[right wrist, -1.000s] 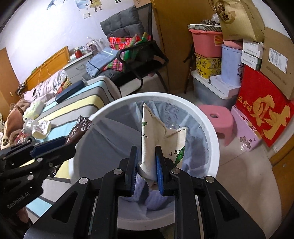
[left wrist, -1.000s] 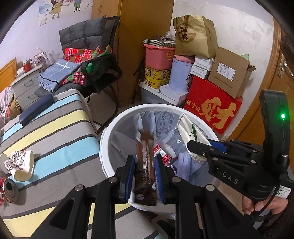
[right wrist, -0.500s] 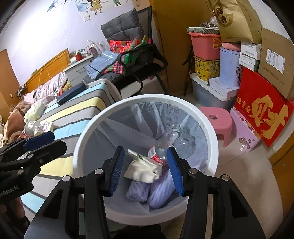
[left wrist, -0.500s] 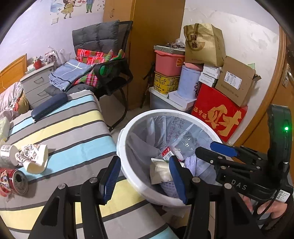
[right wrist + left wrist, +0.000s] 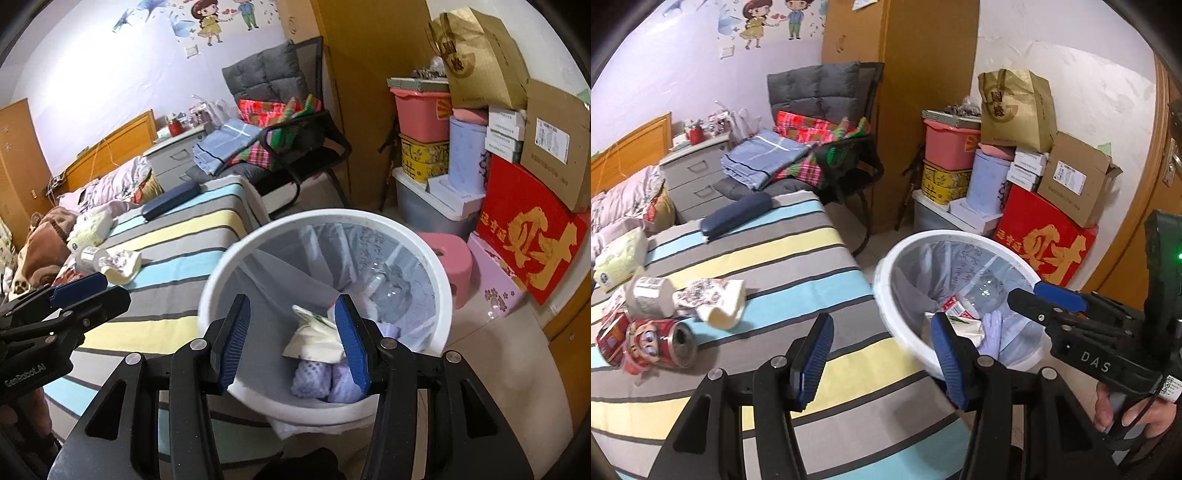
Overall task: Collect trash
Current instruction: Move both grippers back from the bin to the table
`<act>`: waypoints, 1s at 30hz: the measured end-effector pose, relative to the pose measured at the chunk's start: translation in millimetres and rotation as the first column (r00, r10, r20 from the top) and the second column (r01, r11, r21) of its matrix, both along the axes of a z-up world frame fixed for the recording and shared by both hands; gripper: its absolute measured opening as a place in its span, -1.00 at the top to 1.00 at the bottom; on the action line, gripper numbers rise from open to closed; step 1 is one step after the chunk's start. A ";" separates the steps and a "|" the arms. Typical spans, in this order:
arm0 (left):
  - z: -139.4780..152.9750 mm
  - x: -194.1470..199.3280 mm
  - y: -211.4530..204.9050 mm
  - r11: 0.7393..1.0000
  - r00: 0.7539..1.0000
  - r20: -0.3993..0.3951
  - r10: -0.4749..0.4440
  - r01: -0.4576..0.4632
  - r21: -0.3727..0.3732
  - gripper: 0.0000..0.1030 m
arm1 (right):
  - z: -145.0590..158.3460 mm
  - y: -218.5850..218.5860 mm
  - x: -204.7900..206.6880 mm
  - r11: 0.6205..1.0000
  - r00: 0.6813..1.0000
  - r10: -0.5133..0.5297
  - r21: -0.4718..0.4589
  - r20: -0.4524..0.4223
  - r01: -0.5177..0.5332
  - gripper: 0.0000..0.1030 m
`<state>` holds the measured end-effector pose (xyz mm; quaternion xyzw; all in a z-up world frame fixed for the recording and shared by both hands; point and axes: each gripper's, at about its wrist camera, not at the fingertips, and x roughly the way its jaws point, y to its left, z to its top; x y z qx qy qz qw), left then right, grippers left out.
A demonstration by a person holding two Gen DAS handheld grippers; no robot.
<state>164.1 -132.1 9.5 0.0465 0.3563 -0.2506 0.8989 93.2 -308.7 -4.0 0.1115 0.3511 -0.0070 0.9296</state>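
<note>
A white bin [image 5: 221,266] with a pale liner stands beside the striped bed [image 5: 775,258]. Inside lie a white-and-green paper pack [image 5: 317,336], a clear bottle [image 5: 388,291] and purple cloths [image 5: 310,376]. My right gripper [image 5: 293,325] hangs open over the bin's near side with nothing between its pads. My left gripper [image 5: 881,343] is open and empty above the bed's edge, next to the bin rim [image 5: 886,280]. On the bed lie a red can [image 5: 661,343], a crushed paper cup [image 5: 716,299] and a white tub [image 5: 648,295].
A dark blue case [image 5: 735,218] and a tissue pack [image 5: 620,262] lie further up the bed. A chair [image 5: 295,147] piled with clothes stands behind it. Stacked boxes [image 5: 517,221] and a pink stool [image 5: 447,258] crowd the wall past the bin.
Both grippers opened. The brown wrapper left the left jaws and the white-and-green pack left the right jaws, dropping into the bin. The left gripper drew back toward the bed; both rose.
</note>
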 end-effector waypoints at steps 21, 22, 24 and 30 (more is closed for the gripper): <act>8.8 -10.7 117.3 0.980 0.978 0.052 0.201 -0.201 -0.004 -0.06 | 10.5 77.4 8.5 0.989 0.988 0.145 0.001 0.060 -0.146 0.04; 8.4 -10.1 123.5 0.976 0.975 0.052 0.217 -0.217 -0.002 -0.06 | 9.4 83.6 11.0 0.988 0.986 0.157 0.000 0.056 -0.157 0.04; 6.9 -9.0 139.1 0.969 0.967 0.052 0.248 -0.248 -0.001 -0.06 | 7.5 93.7 13.7 0.984 0.983 0.177 -0.004 0.051 -0.177 0.04; -2.4 -4.7 185.6 0.944 0.943 0.035 0.330 -0.330 0.005 -0.06 | 5.2 120.8 22.5 0.973 0.972 0.230 -0.007 0.043 -0.230 0.04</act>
